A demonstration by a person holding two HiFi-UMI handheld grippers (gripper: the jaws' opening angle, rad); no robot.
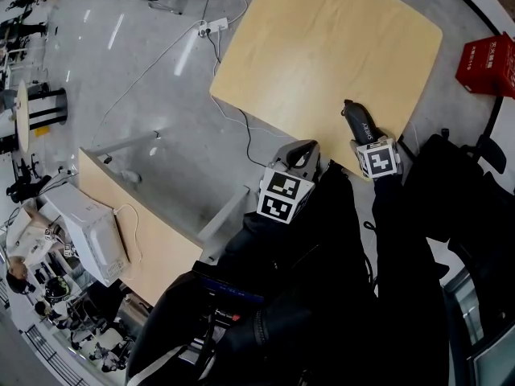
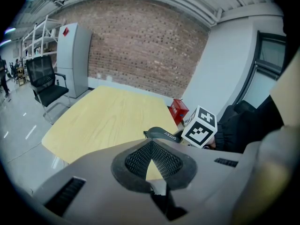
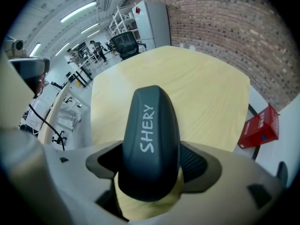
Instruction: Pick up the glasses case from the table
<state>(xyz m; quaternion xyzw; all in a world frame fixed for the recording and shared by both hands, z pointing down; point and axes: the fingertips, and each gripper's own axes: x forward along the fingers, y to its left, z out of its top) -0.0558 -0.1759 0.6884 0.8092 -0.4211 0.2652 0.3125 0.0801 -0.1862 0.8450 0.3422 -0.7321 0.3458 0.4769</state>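
Observation:
A dark grey glasses case (image 1: 359,122) printed "SHERY" lies near the front right edge of the light wooden table (image 1: 322,47). My right gripper (image 1: 361,133) points steeply down over it. In the right gripper view the case (image 3: 150,139) fills the space between the jaws of the right gripper (image 3: 150,170); a dark gap shows beside the left pad, so the jaws stand open around it. My left gripper (image 1: 302,153) hovers just off the table's front edge, shut and empty (image 2: 152,162). From there the case (image 2: 161,133) shows beside the right gripper's marker cube (image 2: 200,126).
A red box (image 1: 488,63) stands on the floor right of the table. A power strip with cables (image 1: 213,27) lies on the floor to the left. A second table (image 1: 153,244) with a white box (image 1: 92,232) stands at lower left. Black office chair (image 2: 47,86) beyond the table.

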